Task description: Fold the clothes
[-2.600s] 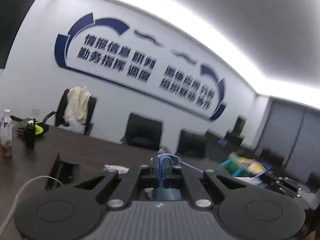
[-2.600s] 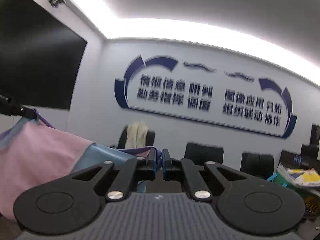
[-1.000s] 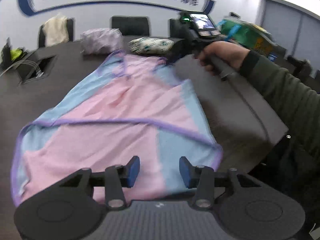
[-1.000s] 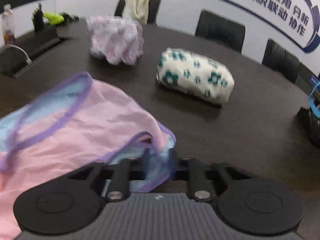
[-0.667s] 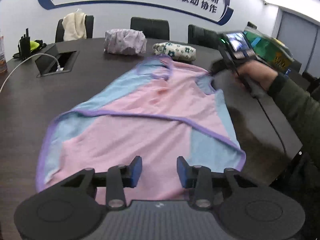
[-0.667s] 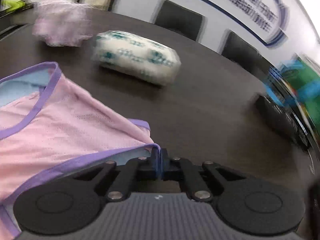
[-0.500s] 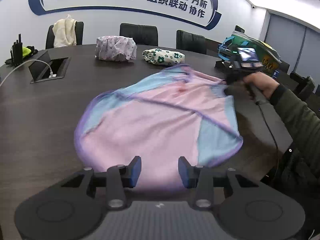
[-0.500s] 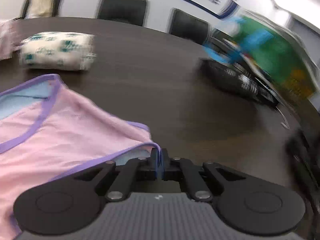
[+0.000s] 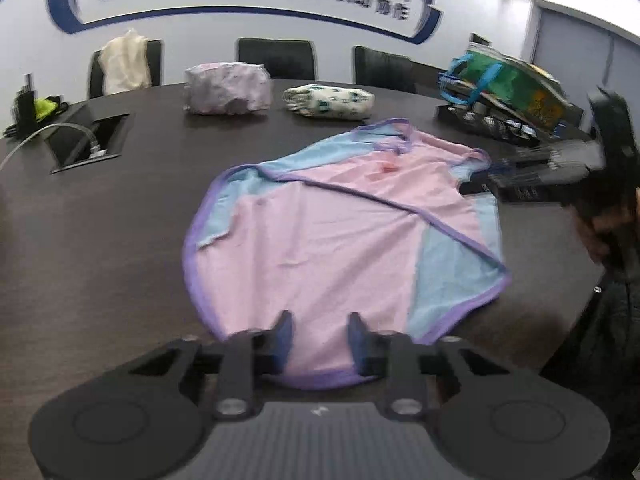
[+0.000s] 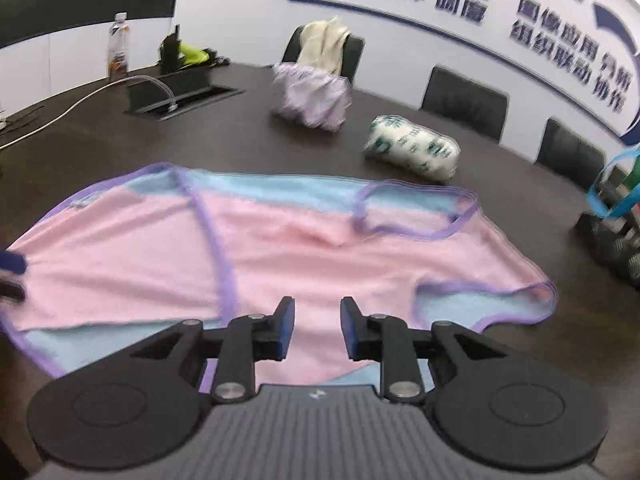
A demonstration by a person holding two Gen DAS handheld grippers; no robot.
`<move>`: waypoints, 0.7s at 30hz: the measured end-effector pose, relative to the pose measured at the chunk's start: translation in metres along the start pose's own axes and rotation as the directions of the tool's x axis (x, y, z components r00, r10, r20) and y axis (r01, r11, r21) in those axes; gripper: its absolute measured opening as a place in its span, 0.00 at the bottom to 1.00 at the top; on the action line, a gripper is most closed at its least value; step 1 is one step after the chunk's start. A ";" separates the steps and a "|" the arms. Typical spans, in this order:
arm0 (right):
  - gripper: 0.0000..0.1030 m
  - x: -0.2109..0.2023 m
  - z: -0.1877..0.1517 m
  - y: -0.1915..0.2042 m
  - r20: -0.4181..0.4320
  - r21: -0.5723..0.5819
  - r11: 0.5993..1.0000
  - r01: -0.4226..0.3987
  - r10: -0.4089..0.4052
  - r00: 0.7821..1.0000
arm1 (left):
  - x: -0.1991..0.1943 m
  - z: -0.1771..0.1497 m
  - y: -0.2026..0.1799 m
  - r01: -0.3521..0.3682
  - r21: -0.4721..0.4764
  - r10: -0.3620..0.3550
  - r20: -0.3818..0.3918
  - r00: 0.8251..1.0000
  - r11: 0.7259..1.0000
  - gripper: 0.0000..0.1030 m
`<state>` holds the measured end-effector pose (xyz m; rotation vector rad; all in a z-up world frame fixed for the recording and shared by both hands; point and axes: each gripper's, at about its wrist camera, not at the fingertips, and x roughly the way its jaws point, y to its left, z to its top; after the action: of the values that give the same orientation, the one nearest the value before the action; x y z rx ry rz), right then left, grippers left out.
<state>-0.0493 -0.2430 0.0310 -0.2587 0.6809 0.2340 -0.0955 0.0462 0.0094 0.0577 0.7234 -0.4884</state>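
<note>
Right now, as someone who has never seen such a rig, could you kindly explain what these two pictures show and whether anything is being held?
There is no robot: a person carries a handheld gripper in each hand, each with a fisheye camera looking along its jaws. One picture is from the left gripper, the other from the right gripper. Both have their jaws apart and hold nothing. A pink and blue sleeveless dress with purple trim lies spread on a dark conference table. Farther back sit two bundled garments, a lilac bundle and a white bundle with green flowers.
</note>
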 end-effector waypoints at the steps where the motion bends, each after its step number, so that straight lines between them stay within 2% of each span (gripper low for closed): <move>1: 0.23 0.002 -0.002 -0.001 -0.008 0.019 1.000 -0.010 0.010 1.000 | -0.001 0.000 0.005 -0.008 -0.013 0.008 -0.002 1.000 1.000 0.05; 4: 0.23 0.002 -0.008 -0.005 -0.024 0.071 0.997 -0.044 0.046 0.999 | -0.004 0.000 0.019 -0.041 -0.035 0.041 -0.005 0.999 0.999 0.01; 10: 0.25 -0.008 -0.015 -0.012 -0.003 0.103 0.992 -0.075 0.076 0.997 | -0.005 0.006 0.033 -0.201 -0.015 0.201 -0.008 0.980 0.979 0.02; 13: 0.36 -0.018 -0.015 -0.024 0.017 0.106 0.994 -0.041 0.040 0.999 | -0.008 0.017 0.037 -0.256 -0.079 0.256 -0.012 0.967 0.963 0.04; 14: 0.39 -0.020 -0.015 -0.029 0.020 0.106 0.994 -0.022 0.020 1.000 | -0.013 0.021 0.031 -0.247 -0.088 0.249 0.015 0.968 0.965 0.06; 16: 0.39 -0.022 -0.017 -0.041 0.023 0.110 0.994 0.013 -0.016 1.000 | -0.021 0.028 0.009 -0.129 -0.088 0.138 0.100 0.985 0.988 0.10; 17: 0.39 -0.018 -0.018 -0.047 0.017 0.120 0.993 0.020 -0.022 1.000 | -0.020 0.031 -0.003 -0.043 -0.100 0.054 0.115 0.992 0.994 0.19; 19: 0.39 -0.011 -0.021 -0.058 0.004 0.139 0.990 0.033 -0.034 0.999 | -0.001 0.035 -0.032 0.116 -0.121 -0.106 0.084 0.991 0.986 0.25; 20: 0.39 -0.008 -0.022 -0.064 -0.003 0.148 0.988 0.040 -0.040 0.999 | 0.009 0.036 -0.046 0.163 -0.121 -0.157 0.062 0.986 0.979 0.25; 21: 0.39 -0.004 -0.023 -0.070 -0.010 0.158 0.986 0.047 -0.046 0.999 | 0.017 0.037 -0.060 0.179 -0.104 -0.175 0.048 0.984 0.978 0.25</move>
<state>-0.0455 -0.3172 0.0274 -0.1237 0.6949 0.1335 -0.0887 -0.0223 0.0330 -0.1184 0.7197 -0.6175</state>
